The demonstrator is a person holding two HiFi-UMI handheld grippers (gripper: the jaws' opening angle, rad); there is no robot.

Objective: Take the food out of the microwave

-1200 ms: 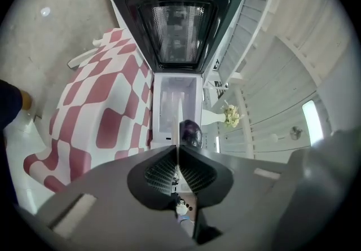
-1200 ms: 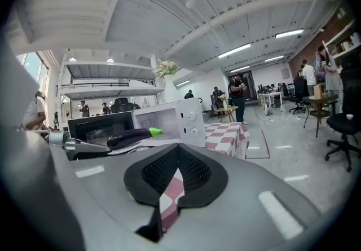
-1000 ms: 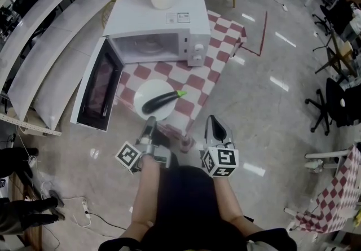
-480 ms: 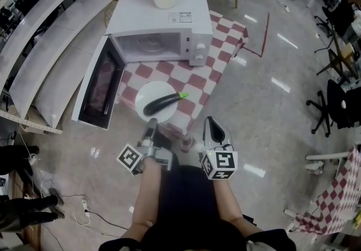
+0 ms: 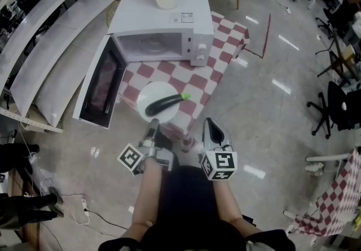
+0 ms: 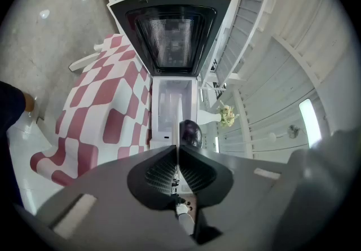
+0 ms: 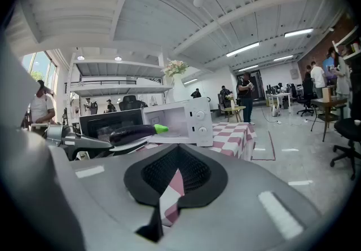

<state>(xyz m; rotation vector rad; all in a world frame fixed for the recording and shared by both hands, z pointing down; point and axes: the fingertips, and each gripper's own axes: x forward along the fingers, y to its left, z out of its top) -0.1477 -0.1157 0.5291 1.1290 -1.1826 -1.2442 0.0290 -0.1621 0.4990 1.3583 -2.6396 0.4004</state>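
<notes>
The eggplant [image 5: 164,103] lies loose on a white plate [image 5: 152,91], out of the microwave [image 5: 163,32], above the checked table [image 5: 194,82]. I judge it light, smooth and apt to roll. My left gripper [image 5: 152,126] clamps the plate's rim. My right gripper [image 5: 209,124] is closed on nothing. Glossy floor [image 5: 271,109], open office.

Straight ahead of the left gripper [image 5: 150,127], the white round plate [image 5: 151,91] carrying a dark purple aubergine [image 5: 163,103] takes up the near edge of the red-and-white chequered tablecloth [image 5: 194,78]. Beyond it stands the white box-shaped microwave oven [image 5: 161,16], its dark-windowed door [image 5: 101,83] swung out to that gripper's left. To the right of the right gripper [image 5: 211,126], glossy grey floor [image 5: 259,92] lies open
</notes>
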